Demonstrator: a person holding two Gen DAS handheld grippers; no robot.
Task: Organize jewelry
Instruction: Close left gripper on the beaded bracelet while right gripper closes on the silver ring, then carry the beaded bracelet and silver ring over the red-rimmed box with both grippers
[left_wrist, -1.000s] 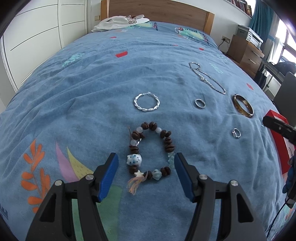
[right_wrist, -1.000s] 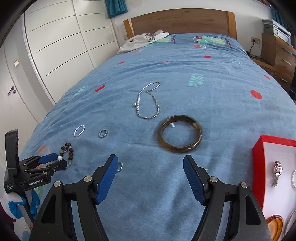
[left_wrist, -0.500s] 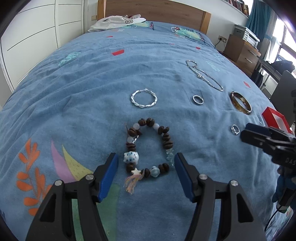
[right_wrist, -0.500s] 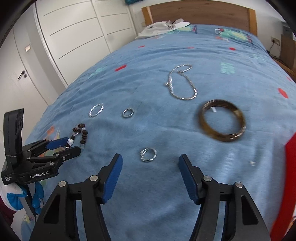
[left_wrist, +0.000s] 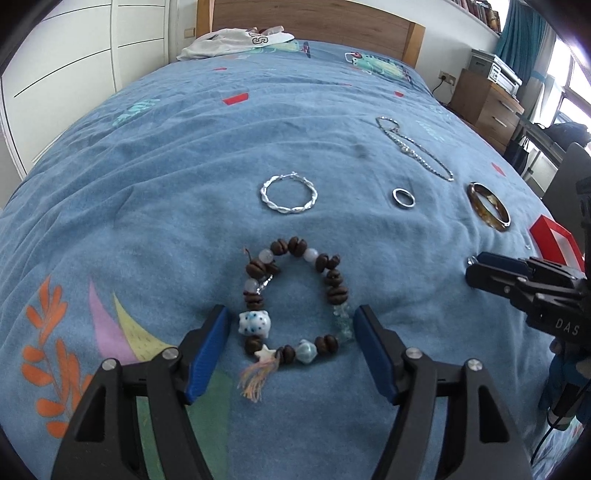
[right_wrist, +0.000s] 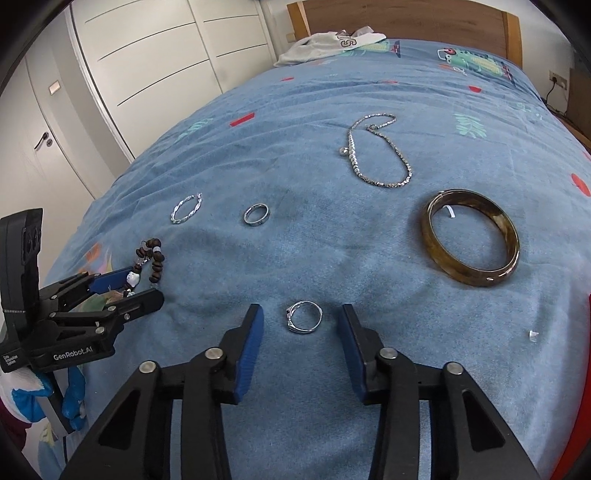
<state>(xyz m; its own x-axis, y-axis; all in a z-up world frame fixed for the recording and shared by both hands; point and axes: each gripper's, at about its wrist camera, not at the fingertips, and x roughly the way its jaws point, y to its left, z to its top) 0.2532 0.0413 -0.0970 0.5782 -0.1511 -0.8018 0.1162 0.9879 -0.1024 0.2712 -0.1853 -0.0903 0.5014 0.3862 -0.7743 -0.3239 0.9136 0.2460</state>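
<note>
A blue bedspread (left_wrist: 147, 192) carries all the jewelry. On it the left gripper (left_wrist: 291, 332) stands released, its jaws having just widened, straddling the lower half of a bead bracelet (left_wrist: 295, 302) without its pads pressing it. The right gripper (right_wrist: 299, 328) has just been narrowing and brackets a small ring (right_wrist: 304, 316), pads still clear of it on both sides. Beyond that ring lie a brown bangle (right_wrist: 471, 236) to the right, a silver chain (right_wrist: 380, 155) farther back, a twisted hoop (right_wrist: 186, 208) and a plain ring (right_wrist: 256, 215) to the left. A red box (left_wrist: 552, 243) sits at the bedspread's right edge.
</note>
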